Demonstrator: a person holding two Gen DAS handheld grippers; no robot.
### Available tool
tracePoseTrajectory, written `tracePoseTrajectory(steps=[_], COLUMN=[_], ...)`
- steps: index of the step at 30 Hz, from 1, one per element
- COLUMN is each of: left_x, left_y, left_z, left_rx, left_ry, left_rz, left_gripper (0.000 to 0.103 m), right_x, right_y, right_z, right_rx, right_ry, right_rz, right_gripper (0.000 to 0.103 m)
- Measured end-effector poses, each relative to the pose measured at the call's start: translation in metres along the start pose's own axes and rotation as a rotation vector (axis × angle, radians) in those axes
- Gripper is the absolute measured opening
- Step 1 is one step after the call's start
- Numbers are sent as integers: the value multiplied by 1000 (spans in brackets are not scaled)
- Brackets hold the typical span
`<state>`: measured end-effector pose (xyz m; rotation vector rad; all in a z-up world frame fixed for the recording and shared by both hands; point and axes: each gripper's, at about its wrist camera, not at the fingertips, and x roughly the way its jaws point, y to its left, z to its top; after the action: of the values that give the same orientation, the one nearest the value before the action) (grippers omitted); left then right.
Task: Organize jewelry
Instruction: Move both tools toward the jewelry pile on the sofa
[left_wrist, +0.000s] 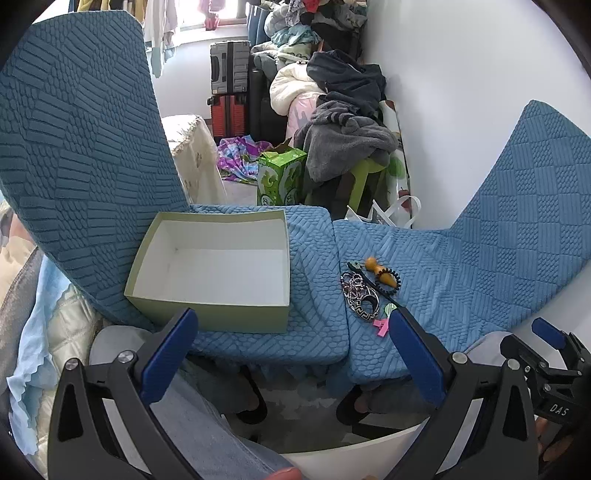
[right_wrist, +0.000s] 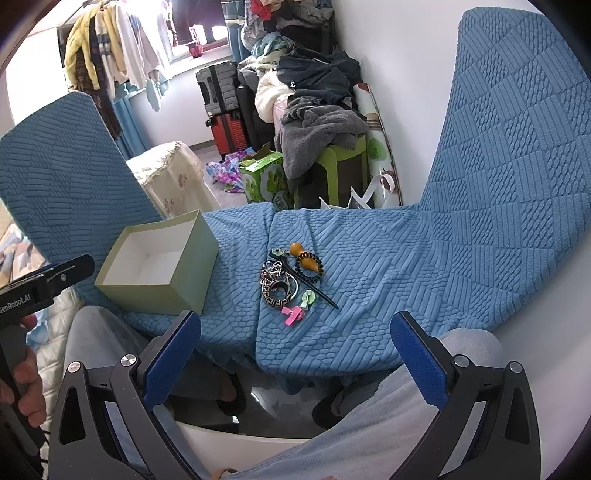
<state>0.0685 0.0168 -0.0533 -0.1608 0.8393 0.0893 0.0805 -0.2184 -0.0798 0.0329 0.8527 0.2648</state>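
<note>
We hold both tongs low over our knees, in front of two blue chairs pushed seat to seat. The left tongs stand wide apart with nothing between the blue pads, and the right tongs gape the same way, also empty.

We take the box as our landmark: pale green outside, white inside, open at the top, with nothing in it. It sits on the left seat, its far left corner against that chair's backrest.

The jewelry lies in a small heap to the right of the box, on the other seat and just past the seam between the cushions, apart from the box. In the heap we see a patterned bangle, a beaded chain, an orange gourd with a dark coil band around it, a long dark hairpin, a green clip and a pink clip nearest us.

Beyond the box, clothes pile up along the wall.
</note>
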Motion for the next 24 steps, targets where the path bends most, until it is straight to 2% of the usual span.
tracePoseTrajectory(steps=[11,20,24], left_x=[7,11,20], left_y=[-3,-7,-6], left_z=[-6,1,8], left_rx=[1,9,-13], left_ry=[14,-29,-30], left_rz=[-15,-35,-70], left_gripper=[103,102,102], right_x=[1,5,12], right_y=[-5,-9,-13], right_z=[-1,-2,4], right_rx=[7,30,45], right_ry=[2,-13,-14], right_rz=[-2,21,37], right_gripper=[103,103,103])
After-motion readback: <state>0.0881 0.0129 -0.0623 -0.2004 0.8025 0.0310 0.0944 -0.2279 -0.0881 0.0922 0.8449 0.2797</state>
